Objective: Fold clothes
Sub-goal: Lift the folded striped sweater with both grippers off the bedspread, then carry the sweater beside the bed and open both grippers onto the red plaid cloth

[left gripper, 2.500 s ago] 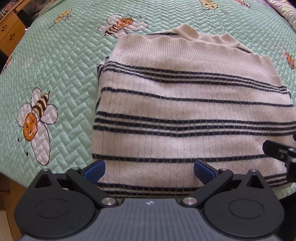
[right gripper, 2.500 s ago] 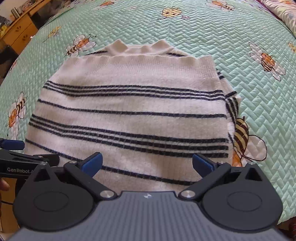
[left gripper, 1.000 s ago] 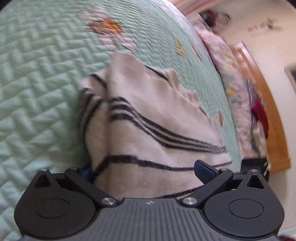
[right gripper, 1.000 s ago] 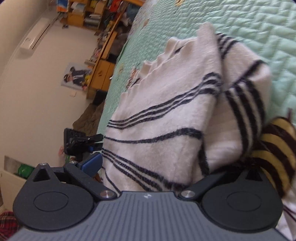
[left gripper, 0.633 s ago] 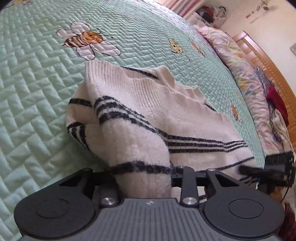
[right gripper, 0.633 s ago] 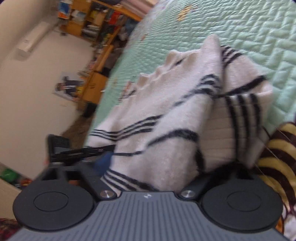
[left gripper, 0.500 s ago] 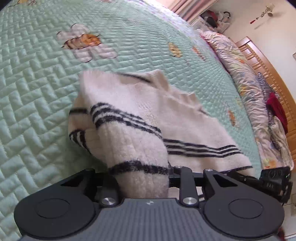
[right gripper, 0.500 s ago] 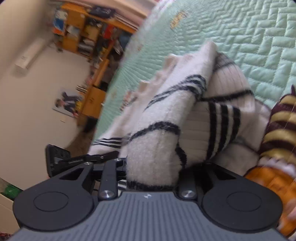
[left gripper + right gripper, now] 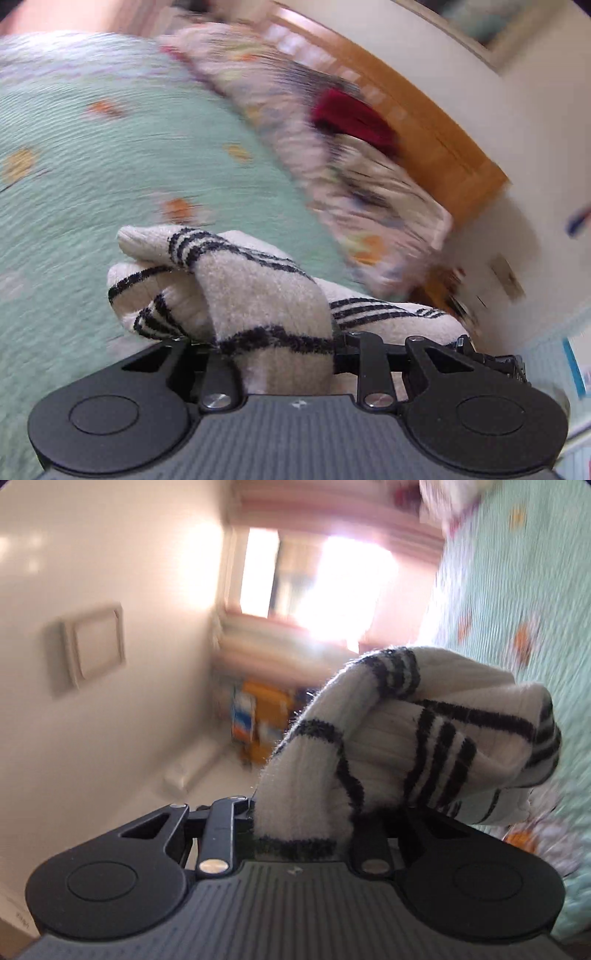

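In my left hand, the left gripper [image 9: 275, 343] has its jaws drawn in tight on a thick bunched fold of the cream ribbed-knit sweater with thin black stripes [image 9: 258, 295]; the fabric fills the gap completely and the pads are buried in it. From that pinch the sweater runs away from my fingers and off to the right, where the black tip of my other tool shows at its far end, so the long axis of the garment lies across me, strung between my two hands, above the mint-green quilted bedspread [image 9: 74, 155].

In my right hand, the right gripper [image 9: 303, 830] is likewise closed down on a wad of the same sweater [image 9: 406, 738], which bulges out forward and droops to the right toward the bed; this tool points up toward the bright window [image 9: 343, 583].

Both hands share the load evenly, I judge. The next move depends on carrying both ends together, keeping the span taut so the fold lands square.
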`<action>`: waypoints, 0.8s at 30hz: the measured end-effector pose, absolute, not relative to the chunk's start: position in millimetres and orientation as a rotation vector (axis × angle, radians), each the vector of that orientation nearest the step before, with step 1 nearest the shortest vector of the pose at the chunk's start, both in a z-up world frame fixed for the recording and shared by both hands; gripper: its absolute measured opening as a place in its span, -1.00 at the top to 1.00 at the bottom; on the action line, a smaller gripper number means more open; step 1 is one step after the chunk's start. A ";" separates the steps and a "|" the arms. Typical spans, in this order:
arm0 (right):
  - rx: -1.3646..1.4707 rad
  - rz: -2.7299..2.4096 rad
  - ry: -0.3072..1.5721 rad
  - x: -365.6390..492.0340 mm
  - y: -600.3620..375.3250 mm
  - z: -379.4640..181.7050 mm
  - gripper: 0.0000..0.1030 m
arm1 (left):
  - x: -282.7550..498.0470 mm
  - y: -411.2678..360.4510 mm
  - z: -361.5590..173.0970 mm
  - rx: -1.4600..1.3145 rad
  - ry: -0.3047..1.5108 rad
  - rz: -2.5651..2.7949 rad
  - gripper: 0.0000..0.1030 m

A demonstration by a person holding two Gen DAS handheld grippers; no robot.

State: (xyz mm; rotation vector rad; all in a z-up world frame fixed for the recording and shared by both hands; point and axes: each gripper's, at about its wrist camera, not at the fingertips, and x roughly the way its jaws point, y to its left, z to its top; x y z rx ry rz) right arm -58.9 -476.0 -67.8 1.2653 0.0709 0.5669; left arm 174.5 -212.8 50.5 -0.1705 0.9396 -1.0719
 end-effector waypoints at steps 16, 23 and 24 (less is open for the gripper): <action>1.197 -0.606 -0.487 -453.9 -628.9 -159.0 0.37 | -37.2 -609.2 -50.9 0.219 1.141 -1.183 -0.49; 1.359 -0.888 -0.400 -502.5 -648.6 -258.8 0.25 | 14.6 -564.5 -119.5 0.240 1.281 -1.067 -0.49; 1.347 -0.886 -0.377 -502.9 -652.4 -257.4 0.20 | 20.3 -553.8 -120.8 0.236 1.283 -1.066 -0.50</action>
